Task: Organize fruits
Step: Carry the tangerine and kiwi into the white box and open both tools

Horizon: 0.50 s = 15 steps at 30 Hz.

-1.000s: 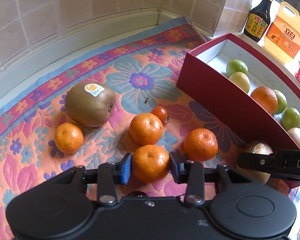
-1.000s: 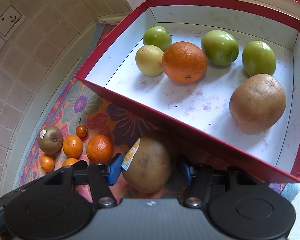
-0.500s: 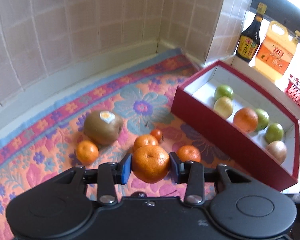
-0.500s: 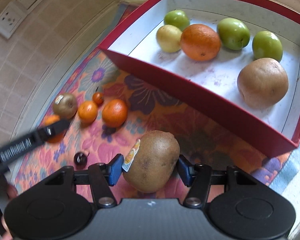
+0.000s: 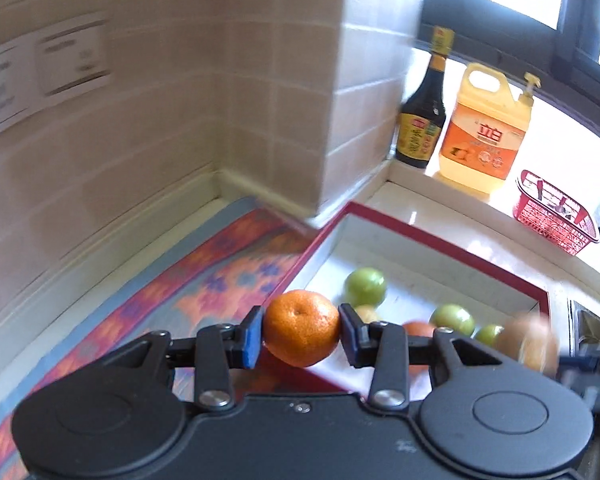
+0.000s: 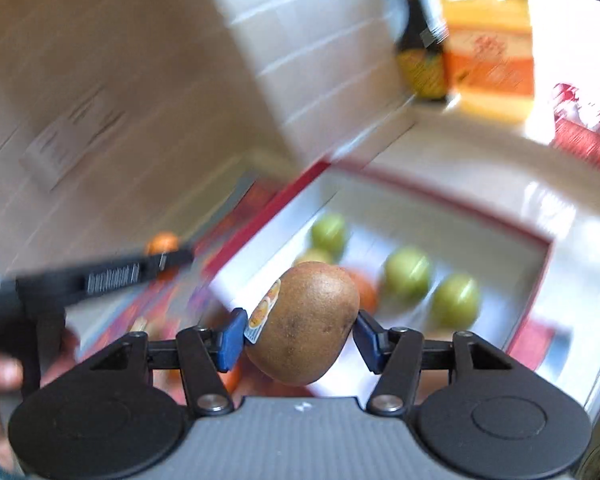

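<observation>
Left wrist view. Left tongs [image 5: 300,334]: closed part-way on a mandarin [image 5: 301,333], blue pads pressing its two sides at the widest girth. The fruit is carried in the air over the near wall of the red box [image 5: 452,242], which stands on the tabletop beside a patterned mat [image 5: 204,280]. Inside the box: green fruits [image 5: 365,286], partly hidden. Handling, judged: light, thin soft skin, gives under pressure; a grip across the middle suits it, and more squeeze would likely bruise or split it. A kiwi [image 5: 530,346], blurred, shows at the right edge.

Right wrist view. Right tongs [image 6: 300,334]: closed at a wider setting on the kiwi [image 6: 304,322], pads on its flanks, one just beside the sticker [image 6: 264,312]. It hangs above the box's [image 6: 428,194] near edge; much blur. Handling, judged: heavier than the mandarin, fuzzy skin gives fair friction, flesh soft if ripe; its oval shape could pivot between the pads, so set it down low rather than drop it.
</observation>
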{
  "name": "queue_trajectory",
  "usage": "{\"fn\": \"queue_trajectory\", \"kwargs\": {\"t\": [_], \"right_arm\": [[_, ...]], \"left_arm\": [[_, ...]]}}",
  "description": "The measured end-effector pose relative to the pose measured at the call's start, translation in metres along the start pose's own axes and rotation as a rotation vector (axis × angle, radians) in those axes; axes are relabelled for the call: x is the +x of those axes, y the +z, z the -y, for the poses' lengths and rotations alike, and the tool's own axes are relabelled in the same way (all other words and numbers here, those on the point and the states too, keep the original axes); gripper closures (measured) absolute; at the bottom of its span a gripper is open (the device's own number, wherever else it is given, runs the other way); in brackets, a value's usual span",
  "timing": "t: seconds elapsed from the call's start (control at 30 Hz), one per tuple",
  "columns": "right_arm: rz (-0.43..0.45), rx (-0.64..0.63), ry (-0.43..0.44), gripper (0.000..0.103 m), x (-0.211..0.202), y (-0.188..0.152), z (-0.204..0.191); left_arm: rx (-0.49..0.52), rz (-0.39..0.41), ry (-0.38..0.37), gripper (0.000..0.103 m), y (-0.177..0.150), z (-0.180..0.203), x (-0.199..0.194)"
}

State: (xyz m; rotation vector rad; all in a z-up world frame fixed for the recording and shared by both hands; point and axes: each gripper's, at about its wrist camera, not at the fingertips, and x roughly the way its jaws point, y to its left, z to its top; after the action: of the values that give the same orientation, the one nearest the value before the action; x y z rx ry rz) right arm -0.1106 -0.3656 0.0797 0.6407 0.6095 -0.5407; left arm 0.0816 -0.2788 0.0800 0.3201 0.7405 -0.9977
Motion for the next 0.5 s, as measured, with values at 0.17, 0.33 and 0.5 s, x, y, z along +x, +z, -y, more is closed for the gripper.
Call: {"fn": "queue_trajectory", "kwargs": {"t": [0.17, 0.33, 0.5], "right_arm": [[0.092, 0.127, -0.069, 0.043, 0.027, 0.056, 0.039], [0.051, 0.145, -0.174, 0.043, 0.085, 0.071, 0.058], [-0.028, 0.183, -0.181, 0.043, 0.127, 0.065, 0.071]], "left_arm": [[0.093, -0.069, 0.001, 0.056, 0.010, 0.012, 0.057], [0.099, -0.144, 0.012, 0.056, 0.004, 0.014, 0.099], [0.117, -0.178, 0.031, 0.056, -0.006, 0.017, 0.112]]}}
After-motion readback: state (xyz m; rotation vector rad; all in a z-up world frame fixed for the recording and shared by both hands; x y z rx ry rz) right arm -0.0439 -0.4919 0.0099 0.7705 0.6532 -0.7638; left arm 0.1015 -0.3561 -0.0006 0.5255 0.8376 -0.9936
